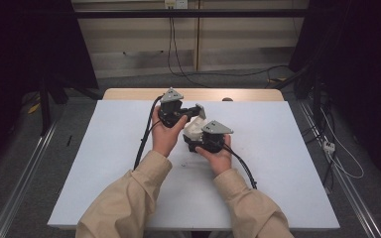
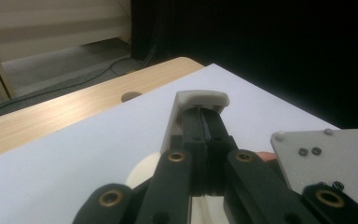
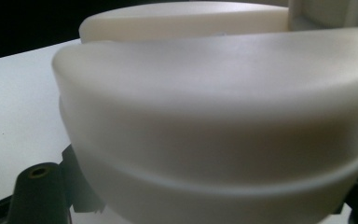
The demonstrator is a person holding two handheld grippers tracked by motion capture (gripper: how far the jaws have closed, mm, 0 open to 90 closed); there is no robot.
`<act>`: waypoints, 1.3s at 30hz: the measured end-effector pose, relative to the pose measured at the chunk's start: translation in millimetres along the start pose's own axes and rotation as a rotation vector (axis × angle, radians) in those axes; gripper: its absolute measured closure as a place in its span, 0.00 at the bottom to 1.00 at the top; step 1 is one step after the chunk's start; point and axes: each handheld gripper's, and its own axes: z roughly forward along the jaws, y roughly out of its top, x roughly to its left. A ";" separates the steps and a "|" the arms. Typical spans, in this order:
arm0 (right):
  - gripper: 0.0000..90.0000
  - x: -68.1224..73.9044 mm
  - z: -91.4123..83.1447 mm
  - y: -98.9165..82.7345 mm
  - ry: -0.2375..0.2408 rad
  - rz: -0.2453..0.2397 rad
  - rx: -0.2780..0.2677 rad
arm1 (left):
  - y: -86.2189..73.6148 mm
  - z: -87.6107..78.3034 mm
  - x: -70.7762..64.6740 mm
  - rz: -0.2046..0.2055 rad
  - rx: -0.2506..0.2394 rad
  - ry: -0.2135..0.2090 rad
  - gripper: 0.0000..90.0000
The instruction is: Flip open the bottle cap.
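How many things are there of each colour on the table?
White plastic piece, held between both grippers: 1
Black grippers, left gripper and right gripper: 2
Pale blue-white table mat: 1
Total: 4

Smooth matt cream plastic piece [image 3: 214,107] on matt white tabletop [image 1: 278,168].

No legible text, label, brand, number or sign on anything here.
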 end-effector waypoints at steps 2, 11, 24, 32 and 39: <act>0.21 0.0 0.0 0.0 0.000 0.000 0.000 | 1.5 1.0 0.1 0.004 0.003 0.001 1.00; 0.21 0.0 0.0 0.0 0.000 0.000 0.000 | 4.3 6.2 0.4 0.007 0.012 -0.003 1.00; 0.21 -0.2 0.0 0.0 0.000 0.001 0.001 | 8.9 12.4 2.8 0.008 0.014 -0.003 1.00; 0.21 -0.2 0.0 0.0 0.000 0.002 0.001 | 11.0 16.4 3.8 0.006 0.015 -0.005 1.00; 0.21 -0.3 0.1 0.0 0.002 0.003 0.001 | 12.0 19.8 4.4 0.007 0.018 -0.005 1.00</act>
